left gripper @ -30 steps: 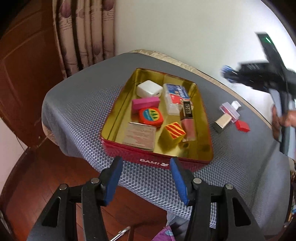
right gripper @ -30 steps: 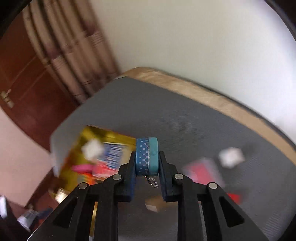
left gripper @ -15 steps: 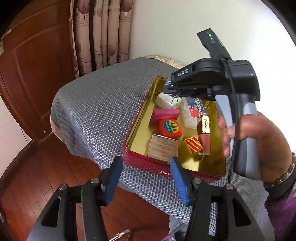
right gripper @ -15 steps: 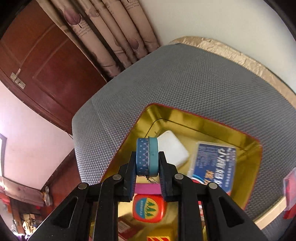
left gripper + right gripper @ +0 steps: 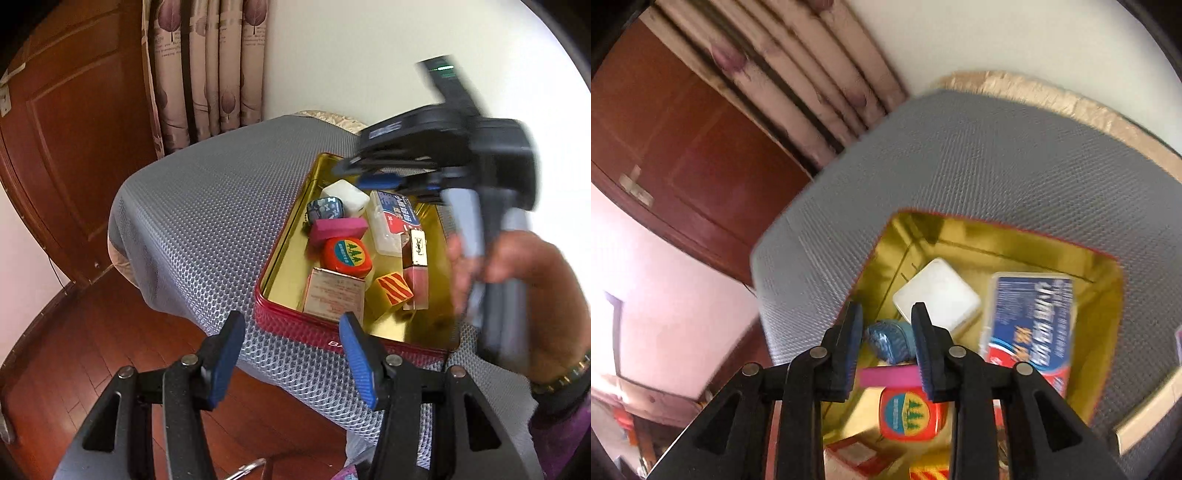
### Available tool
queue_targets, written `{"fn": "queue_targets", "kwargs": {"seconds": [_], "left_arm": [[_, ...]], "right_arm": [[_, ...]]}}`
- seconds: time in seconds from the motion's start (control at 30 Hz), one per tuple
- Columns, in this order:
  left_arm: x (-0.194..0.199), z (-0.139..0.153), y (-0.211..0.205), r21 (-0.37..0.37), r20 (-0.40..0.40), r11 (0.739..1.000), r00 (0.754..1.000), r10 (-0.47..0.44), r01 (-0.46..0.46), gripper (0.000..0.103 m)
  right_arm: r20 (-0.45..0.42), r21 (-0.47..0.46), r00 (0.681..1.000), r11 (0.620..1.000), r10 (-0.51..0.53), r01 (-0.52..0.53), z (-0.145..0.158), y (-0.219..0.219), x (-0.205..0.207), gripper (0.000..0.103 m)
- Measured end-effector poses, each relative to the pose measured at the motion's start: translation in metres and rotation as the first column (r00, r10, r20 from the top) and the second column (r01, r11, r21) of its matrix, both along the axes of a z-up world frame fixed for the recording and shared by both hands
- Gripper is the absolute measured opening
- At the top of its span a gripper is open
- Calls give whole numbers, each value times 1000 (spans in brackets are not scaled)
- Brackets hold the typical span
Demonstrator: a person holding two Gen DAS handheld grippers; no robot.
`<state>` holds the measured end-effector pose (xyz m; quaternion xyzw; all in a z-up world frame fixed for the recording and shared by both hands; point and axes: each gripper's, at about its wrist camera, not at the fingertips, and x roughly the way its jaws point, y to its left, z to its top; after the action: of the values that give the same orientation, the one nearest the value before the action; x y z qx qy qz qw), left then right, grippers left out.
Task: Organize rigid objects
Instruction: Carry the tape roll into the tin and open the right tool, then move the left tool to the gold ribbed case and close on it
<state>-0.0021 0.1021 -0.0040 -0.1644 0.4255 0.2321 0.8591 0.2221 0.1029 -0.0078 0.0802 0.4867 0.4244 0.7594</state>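
Left gripper (image 5: 291, 354): hovering off the near table edge, jaws apart, holding nothing.
Tin (image 5: 295, 325): red outside, gold inside, sitting on the grey mesh table (image 5: 207, 221); filling up with small rigid items.
Near items: tan carton (image 5: 334, 293) and striped yellow block (image 5: 394, 288) lying against the near wall; lip gloss tube (image 5: 416, 266) lying just beside the block.
Middle items: orange tin (image 5: 346, 254) touching the pink eraser (image 5: 338, 229).
Task's thing: blue tape roll (image 5: 892, 341) lying in the tin by its left wall, between the pink eraser and the white block (image 5: 936, 299).
Right gripper (image 5: 886, 345): hanging over the roll, jaws apart either side of it, gripping nothing.
Far items: blue-labelled box (image 5: 1030, 325) lying to the right of the white block.
Doing it well: judging the release done; lifting straight up, jaws staying wide, should avoid dragging the roll or nudging the eraser.
Hard to make out: both views blurring; whether the roll is resting flat or leaning on the eraser, cannot tell. Table right of the tin hidden by the right hand (image 5: 517, 288).
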Motion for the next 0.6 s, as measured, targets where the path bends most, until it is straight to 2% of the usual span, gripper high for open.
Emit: {"fn": "queue_targets", "kwargs": {"seconds": [0.03,0.1,0.13,0.17,0.27,0.33,0.37,0.5,0.6], "left_arm": [[0,0,-1,4,-3,1000,1000,-2,2,54],[0,-1,-3,12,-6,1000,1000,-13,13,54],[0,0,-6,19,-6,999,1000,-26,26,54],[0,0,-9,29,-6,999,999,-38,38,54],[1,2,-23,69,-9,994,997,-82,82,54],[1,3,-35,105,-15,987,993,-120,121,54],[2,3,-41,123,-17,982,990,-140,141,54],[3,5,-67,184,-19,958,976,-219,219,55],[6,6,-91,225,-22,925,950,-311,308,54]], "right_arm": [[20,35,999,999,-25,25,7,-18,-5,29],[55,76,995,994,-81,77,14,-55,-17,41],[87,77,988,990,-124,117,16,-78,-25,51],[129,60,977,985,-171,164,16,-103,-35,57],[260,-61,919,945,-296,322,1,-177,-65,62],[334,-178,878,891,-344,417,-17,-221,-80,62],[362,-257,856,843,-369,472,-31,-249,-87,62],[392,-356,790,714,-471,603,-63,-327,-102,62],[428,-392,730,618,-533,682,-84,-370,-107,68]]}}
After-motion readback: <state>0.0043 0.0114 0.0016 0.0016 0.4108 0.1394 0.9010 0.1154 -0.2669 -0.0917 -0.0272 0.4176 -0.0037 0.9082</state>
